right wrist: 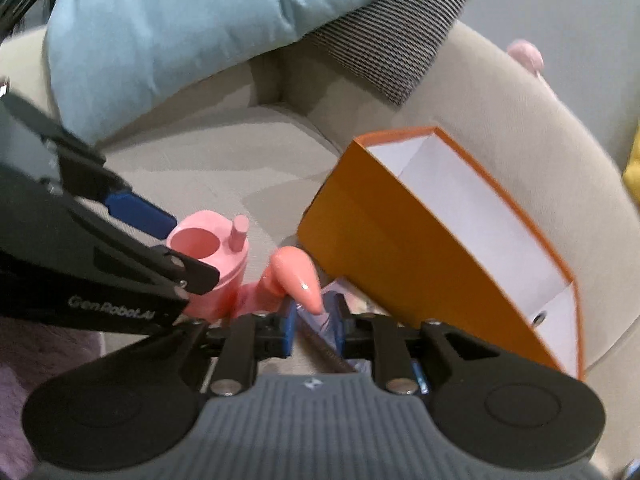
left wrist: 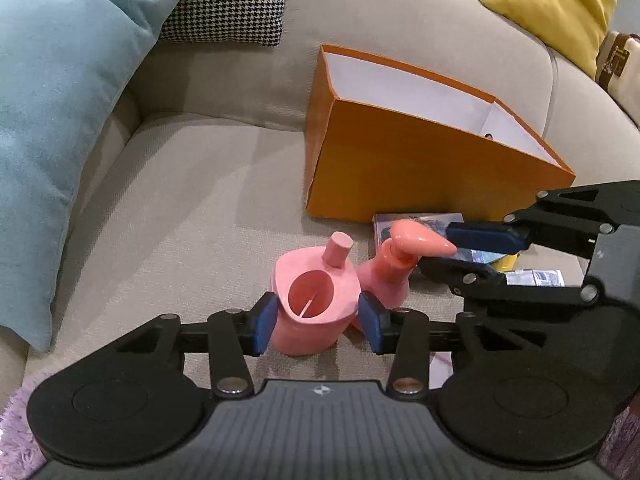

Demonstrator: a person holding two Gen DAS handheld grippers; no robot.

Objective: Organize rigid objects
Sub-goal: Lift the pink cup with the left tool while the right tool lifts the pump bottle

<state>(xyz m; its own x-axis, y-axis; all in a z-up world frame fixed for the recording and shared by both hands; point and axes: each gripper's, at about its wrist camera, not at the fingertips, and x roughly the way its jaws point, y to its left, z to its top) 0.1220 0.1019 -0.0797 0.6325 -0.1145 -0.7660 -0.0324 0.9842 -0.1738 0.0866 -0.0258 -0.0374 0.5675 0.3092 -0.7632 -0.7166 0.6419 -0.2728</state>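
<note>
i take the orange box (left wrist: 400, 160) as my landmark: it stands open-topped on the beige sofa (left wrist: 180, 184), seemingly empty inside. just in front of its near wall are two pink things, a holder (left wrist: 312, 304) with a round hole and a small peg on top, and touching it on the side nearer the box, a pump bottle (left wrist: 390, 276) with a long spout.

my left gripper (left wrist: 318, 320) straddles the holder, pads at each side; the left pad looks pressed to the wall, the right one i cannot tell, so i cannot call it a firm clamp. my right gripper (right wrist: 316, 320) sits low by the box's front corner, jaws a little apart around the spout tip, with a flat printed packet (left wrist: 420, 220) beneath; no firm hold shows there.

what worries me: the bottle leans on the holder, so lifting the holder could tip the bottle over. the smooth tapered spout could slide out of a shallow pinch. the two grippers are near each other and could knock together, and a careless swing could push the light box back across the soft cushion.
</note>
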